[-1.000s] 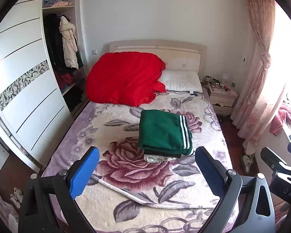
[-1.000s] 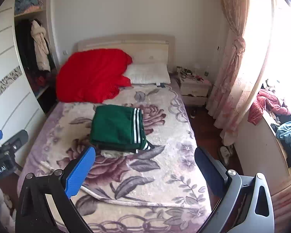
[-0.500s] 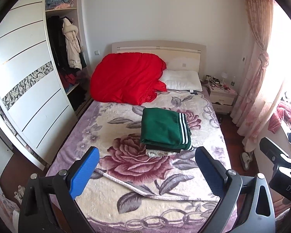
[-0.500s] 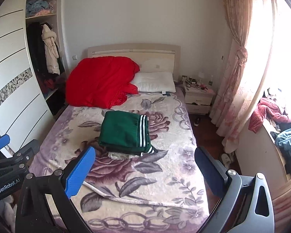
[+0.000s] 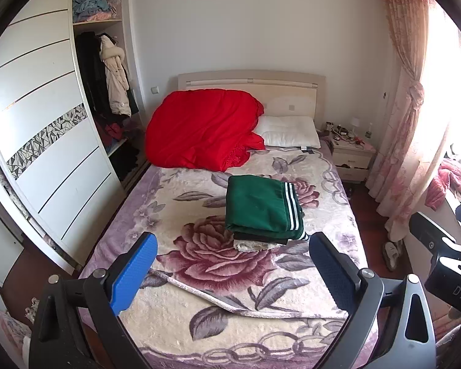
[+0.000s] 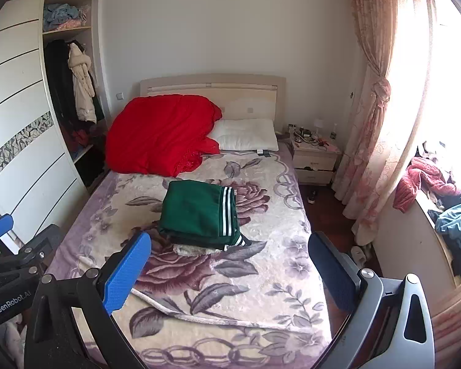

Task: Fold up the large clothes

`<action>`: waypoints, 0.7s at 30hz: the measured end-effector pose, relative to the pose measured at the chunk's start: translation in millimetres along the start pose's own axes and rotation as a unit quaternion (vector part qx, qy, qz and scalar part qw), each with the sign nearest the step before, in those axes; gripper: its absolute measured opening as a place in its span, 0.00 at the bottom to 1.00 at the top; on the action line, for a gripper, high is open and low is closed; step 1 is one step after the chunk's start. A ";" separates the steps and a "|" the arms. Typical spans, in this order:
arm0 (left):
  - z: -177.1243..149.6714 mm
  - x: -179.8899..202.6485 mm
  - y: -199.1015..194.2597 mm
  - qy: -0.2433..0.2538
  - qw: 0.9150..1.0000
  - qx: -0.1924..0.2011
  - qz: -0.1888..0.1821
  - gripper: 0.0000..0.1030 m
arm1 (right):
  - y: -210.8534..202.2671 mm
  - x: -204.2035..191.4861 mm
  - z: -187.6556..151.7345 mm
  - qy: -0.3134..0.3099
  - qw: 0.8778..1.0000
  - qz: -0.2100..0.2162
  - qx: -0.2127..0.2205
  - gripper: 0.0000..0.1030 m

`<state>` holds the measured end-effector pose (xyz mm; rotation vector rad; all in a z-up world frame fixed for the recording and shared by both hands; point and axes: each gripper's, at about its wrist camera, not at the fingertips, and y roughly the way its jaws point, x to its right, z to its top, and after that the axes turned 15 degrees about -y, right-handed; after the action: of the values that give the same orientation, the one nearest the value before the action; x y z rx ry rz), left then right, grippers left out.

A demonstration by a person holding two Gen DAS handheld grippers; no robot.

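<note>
A folded green garment with white stripes (image 5: pixel 259 204) (image 6: pixel 199 212) tops a small stack of folded clothes in the middle of the bed (image 5: pixel 199 283) (image 6: pixel 276 264). A dark piece and a white fluffy piece (image 5: pixel 252 246) show under it. My left gripper (image 5: pixel 232 270) is open and empty, held back above the foot of the bed, well short of the stack. My right gripper (image 6: pixel 230 269) is open and empty too, equally far back. Each view shows part of the other gripper at its edge.
A red quilt (image 5: pixel 199 129) and a white pillow (image 5: pixel 289 130) lie by the headboard. An open wardrobe (image 5: pixel 104 92) with hanging coats stands left. A nightstand (image 6: pixel 315 158), a pink curtain (image 6: pixel 372 123) and a sill with loose clothes (image 6: pixel 445 203) are on the right.
Both grippers have pulled back and up from the bed, so the stack looks smaller and more of the room shows. Both stay open. The folded stack has not moved.
</note>
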<state>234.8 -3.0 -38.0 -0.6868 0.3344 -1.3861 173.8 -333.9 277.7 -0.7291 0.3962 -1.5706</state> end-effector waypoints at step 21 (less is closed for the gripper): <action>3.9 -5.2 -10.6 -0.002 1.000 0.018 -0.011 0.98 | -12.4 -3.1 1.3 0.002 1.000 -0.004 0.007 1.00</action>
<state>227.9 2.7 -29.4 -0.6650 0.2994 -1.4084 165.3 -329.0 286.0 -0.7172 0.3858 -1.5811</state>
